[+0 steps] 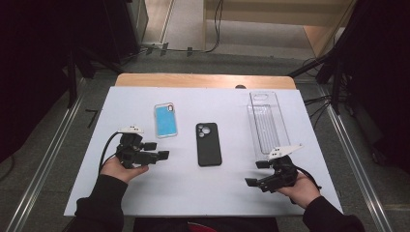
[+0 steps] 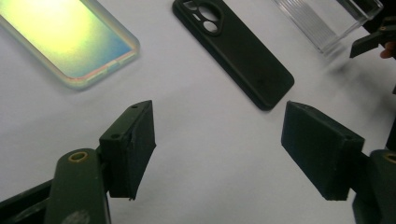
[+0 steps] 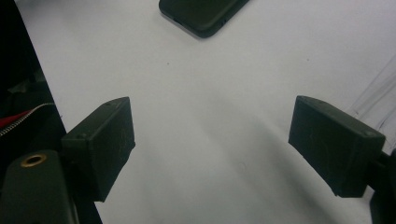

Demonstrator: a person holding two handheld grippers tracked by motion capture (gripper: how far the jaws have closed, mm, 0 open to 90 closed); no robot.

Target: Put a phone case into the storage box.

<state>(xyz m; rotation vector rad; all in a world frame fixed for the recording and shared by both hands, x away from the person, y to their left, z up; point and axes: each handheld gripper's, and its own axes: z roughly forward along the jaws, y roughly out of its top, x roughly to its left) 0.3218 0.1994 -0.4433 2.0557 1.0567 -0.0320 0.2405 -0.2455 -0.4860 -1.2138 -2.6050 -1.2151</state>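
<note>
While both grippers' jaws stand released and empty, the black case (image 1: 209, 144) lies lengthwise, nearer the left gripper (image 1: 163, 155).

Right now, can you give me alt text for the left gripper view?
Two open black jaws frame bare white table. Beyond them lie a black phone case, camera cutout up, an iridescent blue-yellow phone case at upper left, and a clear plastic tray at upper right.

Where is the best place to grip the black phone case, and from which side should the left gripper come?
Probably across its two long edges near the middle, from above: the black phone case lies flat on the table, camera cutout away from the person. The left gripper is open beside it.
</note>
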